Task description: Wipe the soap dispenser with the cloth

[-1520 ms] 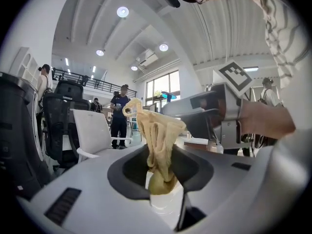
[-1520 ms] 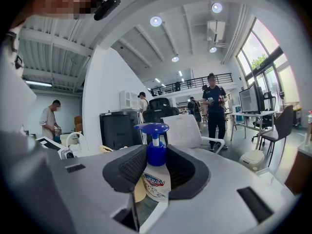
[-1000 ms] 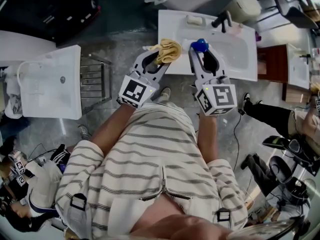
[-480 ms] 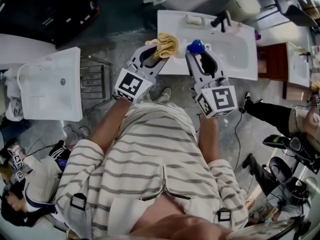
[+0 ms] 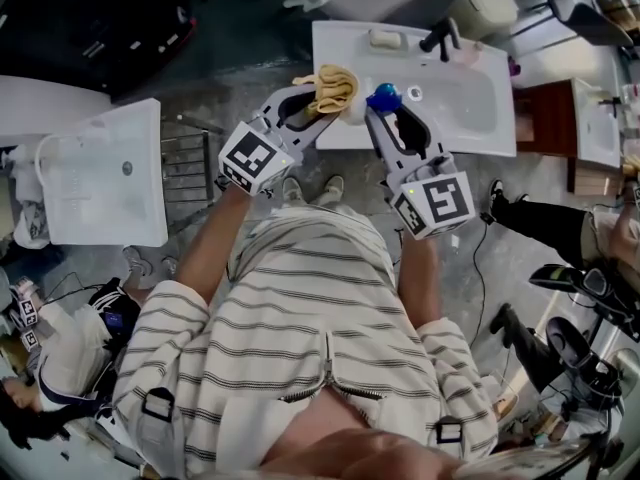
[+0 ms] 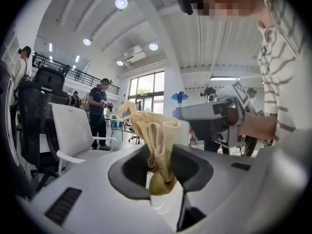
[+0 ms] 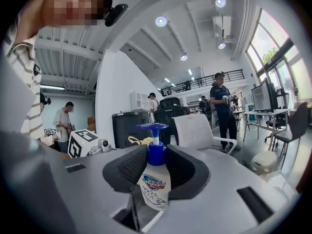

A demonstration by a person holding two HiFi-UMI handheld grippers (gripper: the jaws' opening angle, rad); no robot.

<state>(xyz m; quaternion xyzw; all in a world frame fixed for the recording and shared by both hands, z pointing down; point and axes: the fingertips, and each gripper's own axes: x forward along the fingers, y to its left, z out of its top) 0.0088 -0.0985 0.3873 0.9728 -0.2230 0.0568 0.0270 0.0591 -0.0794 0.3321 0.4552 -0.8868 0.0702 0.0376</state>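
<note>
A yellow cloth [image 5: 335, 86] hangs bunched from my left gripper [image 5: 305, 106], which is shut on it; in the left gripper view the cloth [image 6: 155, 140] fills the gap between the jaws. My right gripper [image 5: 388, 113] is shut on a clear soap dispenser with a blue pump [image 5: 382, 96], held upright, its label [image 7: 155, 182] showing between the jaws. Both are held in the air in front of the white washbasin [image 5: 470, 118]. The cloth's right edge is close beside the pump; I cannot tell whether they touch.
The washbasin carries a black tap [image 5: 443, 38] and a soap bar [image 5: 385, 39]. A second white basin [image 5: 100, 173] and a metal rack [image 5: 188, 163] stand at the left. Other people are at the left [image 5: 50, 368] and right [image 5: 560, 233]. A white chair [image 6: 73, 135] stands ahead.
Both grippers have drifted left and up in the head view. The gap between the cloth and the blue pump has narrowed.
</note>
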